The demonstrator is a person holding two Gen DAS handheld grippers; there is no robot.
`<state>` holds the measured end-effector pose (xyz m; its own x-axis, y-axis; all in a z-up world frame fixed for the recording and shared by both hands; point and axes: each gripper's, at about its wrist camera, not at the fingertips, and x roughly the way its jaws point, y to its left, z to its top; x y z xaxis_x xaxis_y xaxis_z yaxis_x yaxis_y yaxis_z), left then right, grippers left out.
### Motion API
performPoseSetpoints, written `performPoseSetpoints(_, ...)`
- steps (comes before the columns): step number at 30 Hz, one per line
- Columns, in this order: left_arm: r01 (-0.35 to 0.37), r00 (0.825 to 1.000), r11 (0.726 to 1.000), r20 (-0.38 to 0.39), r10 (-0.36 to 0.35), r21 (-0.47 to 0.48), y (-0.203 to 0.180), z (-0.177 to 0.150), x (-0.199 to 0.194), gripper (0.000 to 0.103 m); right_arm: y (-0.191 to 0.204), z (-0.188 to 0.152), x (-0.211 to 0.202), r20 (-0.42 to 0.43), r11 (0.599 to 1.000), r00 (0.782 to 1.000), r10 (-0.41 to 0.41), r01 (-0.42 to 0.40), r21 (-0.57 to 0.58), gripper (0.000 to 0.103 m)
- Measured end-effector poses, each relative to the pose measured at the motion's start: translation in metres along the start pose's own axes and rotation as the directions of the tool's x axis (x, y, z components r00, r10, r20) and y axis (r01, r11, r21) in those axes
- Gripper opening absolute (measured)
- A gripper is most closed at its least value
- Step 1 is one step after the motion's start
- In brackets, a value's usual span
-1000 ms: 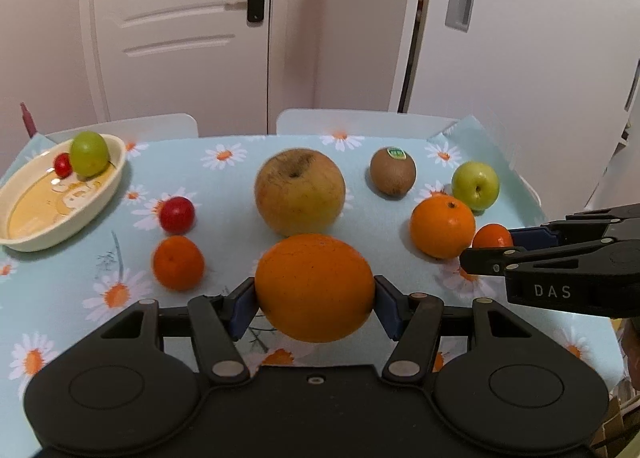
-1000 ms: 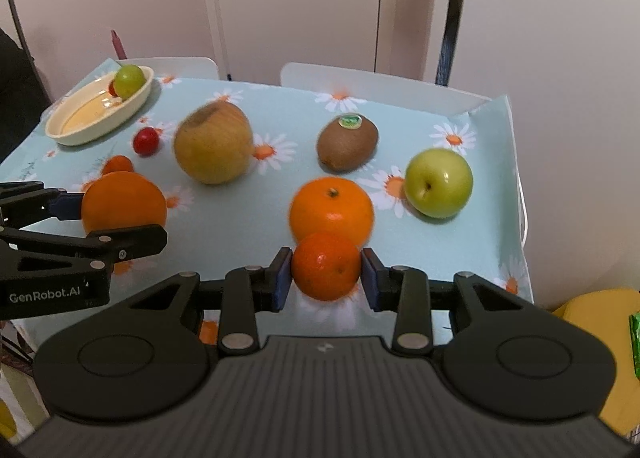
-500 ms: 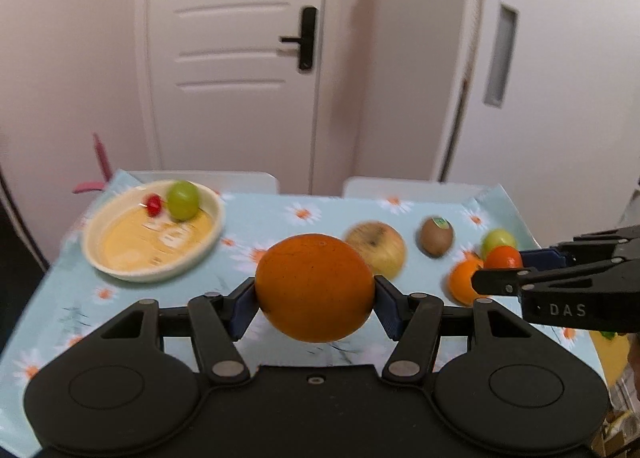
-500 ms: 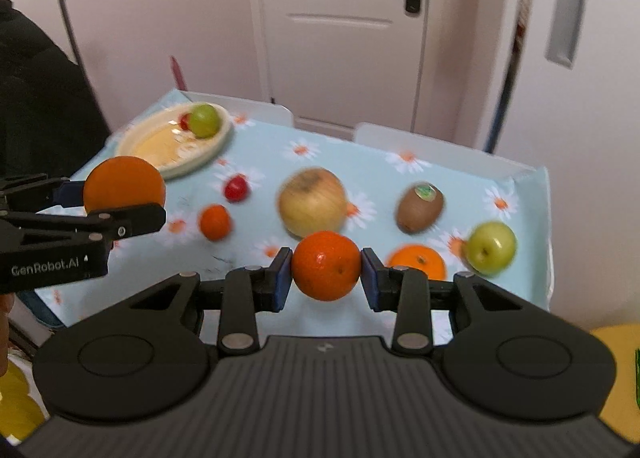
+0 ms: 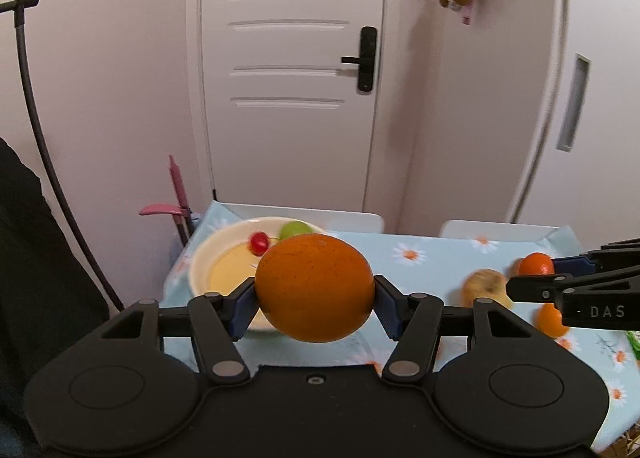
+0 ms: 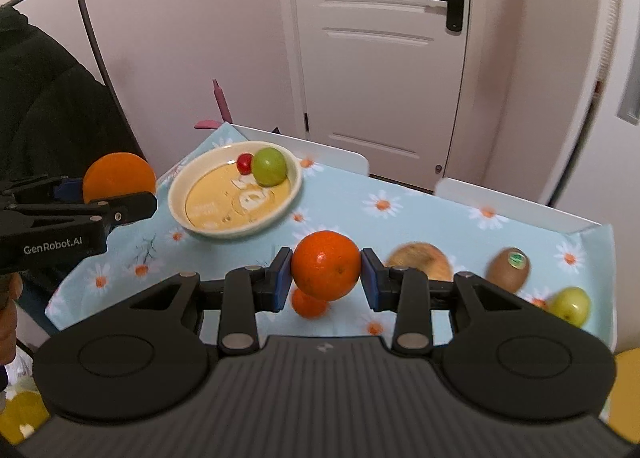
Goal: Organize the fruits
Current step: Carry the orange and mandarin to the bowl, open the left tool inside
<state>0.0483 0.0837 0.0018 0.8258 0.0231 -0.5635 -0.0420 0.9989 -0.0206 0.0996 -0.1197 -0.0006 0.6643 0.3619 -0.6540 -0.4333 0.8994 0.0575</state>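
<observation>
My left gripper [image 5: 315, 300] is shut on a large orange [image 5: 315, 288] and holds it in the air near the cream oval dish [image 5: 208, 258]. The dish [image 6: 180, 194] holds a green fruit [image 6: 271, 167] and a red cherry tomato [image 6: 244, 163]. My right gripper [image 6: 326, 272] is shut on a small tangerine [image 6: 326, 264], raised above the table's middle. The left gripper with its orange [image 6: 119, 177] also shows at the left of the right wrist view. The right gripper's tangerine [image 5: 536, 264] shows at the right of the left wrist view.
On the daisy tablecloth [image 6: 420, 218] lie a yellow-brown apple [image 6: 418, 260], a kiwi [image 6: 509, 267], a green apple [image 6: 570, 304] and another tangerine [image 6: 308, 304]. White chair backs [image 6: 320, 146] stand behind the table. A dark coat [image 6: 48, 98] hangs at the left.
Both grippers have risen from the table with their fruit and swung left toward the dish. The dish now sits closer to the left gripper.
</observation>
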Motion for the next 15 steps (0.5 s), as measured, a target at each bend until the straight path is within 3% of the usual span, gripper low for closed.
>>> performPoseSetpoints(15,0.046,0.997,0.994,-0.068,-0.04,0.094,0.086,0.026,0.106,0.065,0.063,0.056,0.116,-0.043,0.998,0.998,-0.041,0.043,0.045,0.051)
